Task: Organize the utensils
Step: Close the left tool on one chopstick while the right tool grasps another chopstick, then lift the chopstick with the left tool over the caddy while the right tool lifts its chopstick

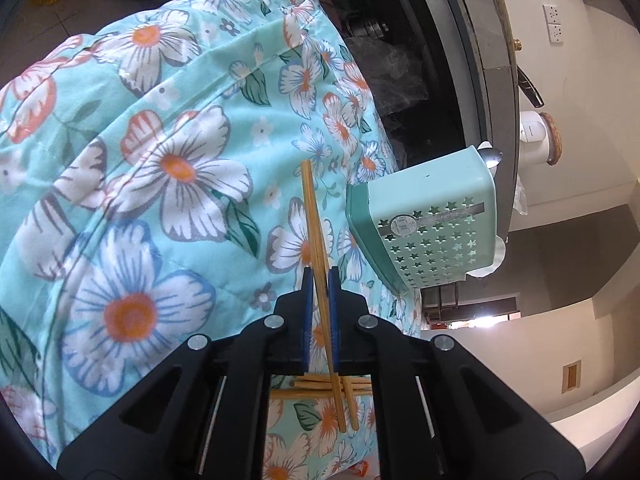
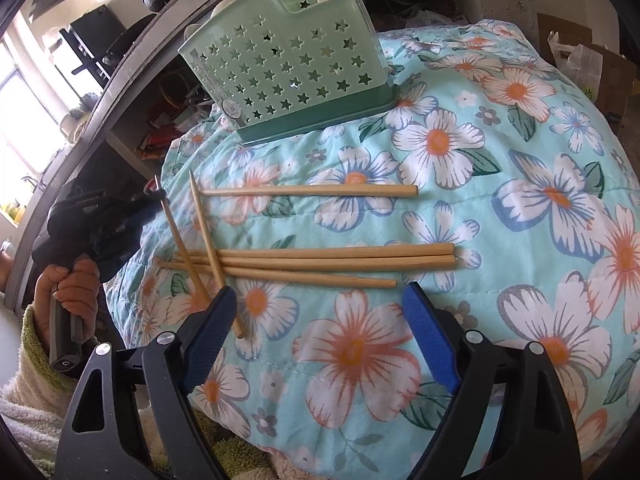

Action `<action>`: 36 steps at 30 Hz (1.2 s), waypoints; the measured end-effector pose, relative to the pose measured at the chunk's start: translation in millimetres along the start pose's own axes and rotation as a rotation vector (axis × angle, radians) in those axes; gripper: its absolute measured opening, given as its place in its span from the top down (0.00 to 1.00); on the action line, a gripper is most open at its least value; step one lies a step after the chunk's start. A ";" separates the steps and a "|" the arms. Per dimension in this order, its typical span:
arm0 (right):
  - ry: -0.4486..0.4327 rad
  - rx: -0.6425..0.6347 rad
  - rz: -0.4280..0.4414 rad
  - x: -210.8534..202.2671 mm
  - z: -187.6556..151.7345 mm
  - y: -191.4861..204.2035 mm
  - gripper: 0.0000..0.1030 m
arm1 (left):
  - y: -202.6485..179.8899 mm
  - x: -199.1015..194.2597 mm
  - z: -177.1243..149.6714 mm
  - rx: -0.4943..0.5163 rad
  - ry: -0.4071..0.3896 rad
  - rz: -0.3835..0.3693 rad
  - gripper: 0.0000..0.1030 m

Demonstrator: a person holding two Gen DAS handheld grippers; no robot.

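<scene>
The left gripper (image 1: pixel 318 280), bottom centre, clamps two chopsticks (image 1: pixel 314 216); keep them parallel toward the caddy (image 1: pixel 432 220) at right. The right gripper (image 2: pixel 316 300) stands open.

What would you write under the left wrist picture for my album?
Left gripper shut on one chopstick above the flowery cloth, near the green star-holed utensil holder.
</scene>
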State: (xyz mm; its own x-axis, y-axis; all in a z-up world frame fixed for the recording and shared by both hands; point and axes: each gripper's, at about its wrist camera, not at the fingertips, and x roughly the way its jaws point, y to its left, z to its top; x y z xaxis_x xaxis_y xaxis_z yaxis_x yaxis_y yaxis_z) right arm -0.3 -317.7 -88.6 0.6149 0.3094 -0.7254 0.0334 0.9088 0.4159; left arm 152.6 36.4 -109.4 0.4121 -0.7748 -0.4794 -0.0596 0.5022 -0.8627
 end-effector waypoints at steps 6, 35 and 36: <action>-0.026 -0.098 0.080 -8.8 17.0 29.1 0.43 | -3.3 -20.6 -8.9 0.105 -0.037 0.006 0.93; 0.277 -0.446 0.105 167.7 105.1 165.2 0.79 | -22.6 -48.9 -25.9 0.263 -0.102 -0.029 0.93; 0.269 -0.460 0.094 168.8 104.4 167.0 0.85 | -24.0 -49.3 -26.4 0.266 -0.103 -0.034 0.93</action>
State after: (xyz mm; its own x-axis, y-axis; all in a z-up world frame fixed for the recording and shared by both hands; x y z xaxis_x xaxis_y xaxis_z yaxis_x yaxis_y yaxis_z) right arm 191.3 -142.9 -84.4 0.3730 0.4013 -0.8366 -0.3974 0.8838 0.2468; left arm 109.8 52.4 -69.3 0.5011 -0.7563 -0.4206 0.1907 0.5706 -0.7988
